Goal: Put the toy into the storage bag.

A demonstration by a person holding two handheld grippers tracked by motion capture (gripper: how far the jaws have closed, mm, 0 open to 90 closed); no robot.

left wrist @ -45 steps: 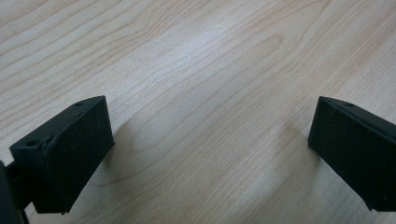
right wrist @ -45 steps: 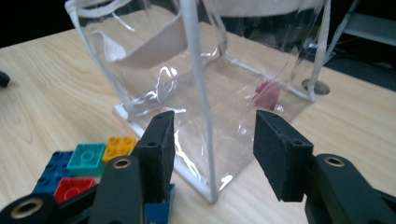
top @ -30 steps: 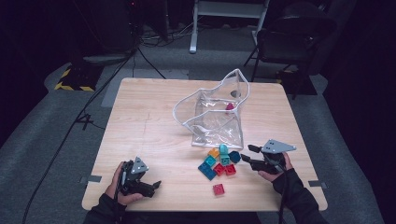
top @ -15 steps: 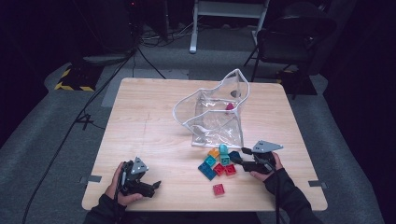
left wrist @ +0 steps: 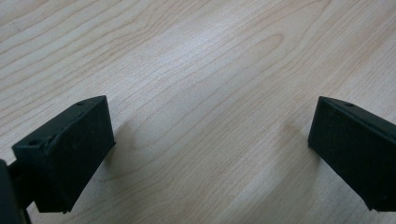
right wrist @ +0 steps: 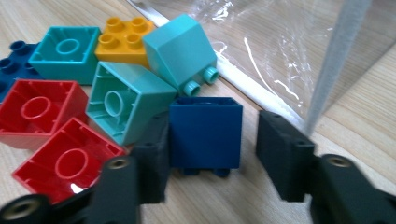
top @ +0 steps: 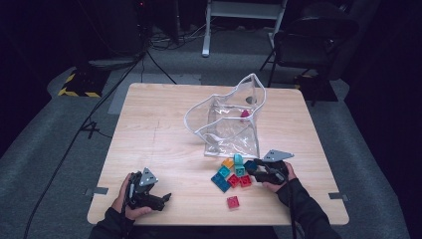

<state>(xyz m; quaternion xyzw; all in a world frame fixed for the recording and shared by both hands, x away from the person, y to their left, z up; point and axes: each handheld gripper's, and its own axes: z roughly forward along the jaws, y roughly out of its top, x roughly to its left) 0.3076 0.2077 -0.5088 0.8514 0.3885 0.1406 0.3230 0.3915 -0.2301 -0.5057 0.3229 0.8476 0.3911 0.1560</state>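
One dark blue block (right wrist: 205,133) sits between the right gripper (right wrist: 212,156) pads | jaws closing, right-hand gap seemingly remains | beside clear bag (top: 234,124) | left gripper (left wrist: 210,154) wide open, empty, farther.

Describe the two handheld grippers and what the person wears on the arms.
Both the left gripper and right gripper are black, each with two blocky black jaws with small screw holes and a grey three-cornered plate on top. A dark cable runs along the right forearm. The person wears dark long sleeves.
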